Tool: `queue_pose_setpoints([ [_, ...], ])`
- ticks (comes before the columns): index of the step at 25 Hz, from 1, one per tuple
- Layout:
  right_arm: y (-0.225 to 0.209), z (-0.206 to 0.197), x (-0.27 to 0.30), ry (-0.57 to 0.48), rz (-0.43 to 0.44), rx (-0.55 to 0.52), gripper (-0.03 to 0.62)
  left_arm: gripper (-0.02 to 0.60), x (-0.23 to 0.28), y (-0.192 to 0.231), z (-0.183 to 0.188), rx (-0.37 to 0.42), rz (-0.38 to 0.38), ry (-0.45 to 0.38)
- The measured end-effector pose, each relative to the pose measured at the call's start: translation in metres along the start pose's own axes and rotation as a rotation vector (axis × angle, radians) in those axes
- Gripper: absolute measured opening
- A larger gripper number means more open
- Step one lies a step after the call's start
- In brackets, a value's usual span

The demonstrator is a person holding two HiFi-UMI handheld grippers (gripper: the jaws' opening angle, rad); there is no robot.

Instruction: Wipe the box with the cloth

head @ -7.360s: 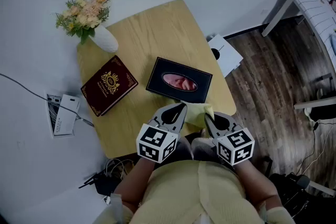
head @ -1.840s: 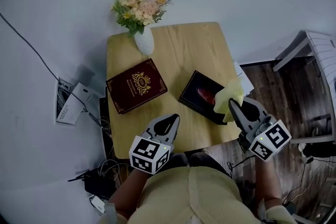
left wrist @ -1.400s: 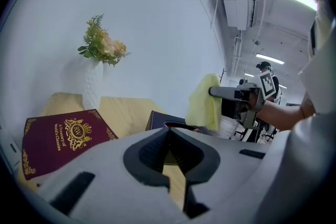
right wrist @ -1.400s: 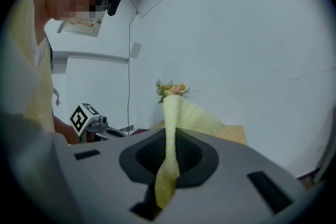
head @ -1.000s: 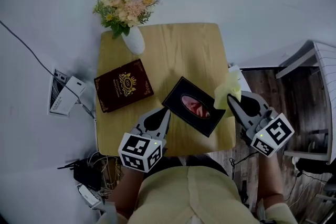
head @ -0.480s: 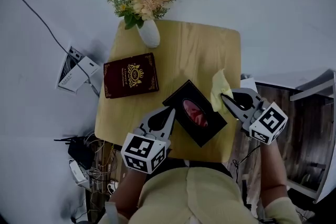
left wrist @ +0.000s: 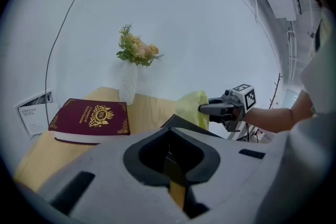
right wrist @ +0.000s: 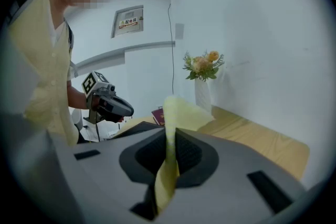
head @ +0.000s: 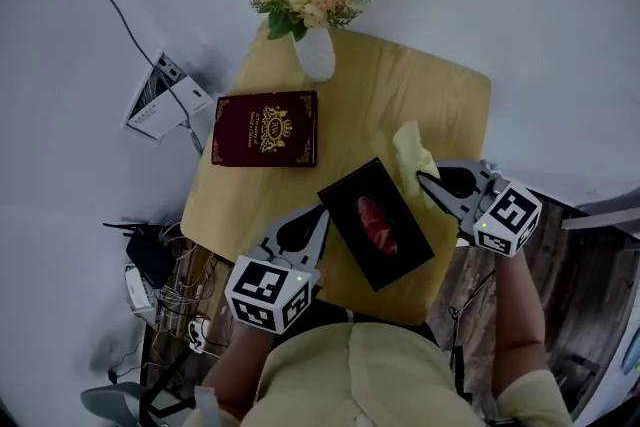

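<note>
Black rectangular box point(head: 377, 227) on wooden desk point(head: 440, 105): right gripper point(head: 420, 178), fingers clamped on pale yellow cloth point(head: 410, 153), at box's far-right edge for wiping; left gripper point(head: 322, 214), fingers closed and empty, by box's near-left edge, likely steadying.

The left claw point(head: 320, 215) sits at lower centre of the head view, its 2 jaws pressed together, pointing up-right. The right claw point(head: 424, 179), at centre right, points up-left with its jaws clamped on the cloth point(head: 408, 147). The left forearm point(head: 232, 360) and right forearm point(head: 517, 300) rise from the bottom edge.
</note>
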State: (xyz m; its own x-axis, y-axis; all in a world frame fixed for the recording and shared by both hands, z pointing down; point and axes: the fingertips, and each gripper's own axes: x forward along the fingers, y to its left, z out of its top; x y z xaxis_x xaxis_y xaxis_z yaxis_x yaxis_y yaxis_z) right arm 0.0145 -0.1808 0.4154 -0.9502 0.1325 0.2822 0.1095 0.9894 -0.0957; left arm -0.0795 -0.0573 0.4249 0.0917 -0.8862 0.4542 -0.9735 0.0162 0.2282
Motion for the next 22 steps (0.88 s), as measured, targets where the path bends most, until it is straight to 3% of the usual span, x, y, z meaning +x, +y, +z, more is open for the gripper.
queue_pose_setpoints([
  [10,0.011,-0.027,0.038,0.031,0.301,0.091,0.037,0.021,0.001,0.006,-0.010,0.002,0.047,0.027],
  [22,0.015,-0.035,0.047,0.054,0.352,0.083,0.037,0.021,0.016,0.003,-0.013,0.011,0.031,0.051],
])
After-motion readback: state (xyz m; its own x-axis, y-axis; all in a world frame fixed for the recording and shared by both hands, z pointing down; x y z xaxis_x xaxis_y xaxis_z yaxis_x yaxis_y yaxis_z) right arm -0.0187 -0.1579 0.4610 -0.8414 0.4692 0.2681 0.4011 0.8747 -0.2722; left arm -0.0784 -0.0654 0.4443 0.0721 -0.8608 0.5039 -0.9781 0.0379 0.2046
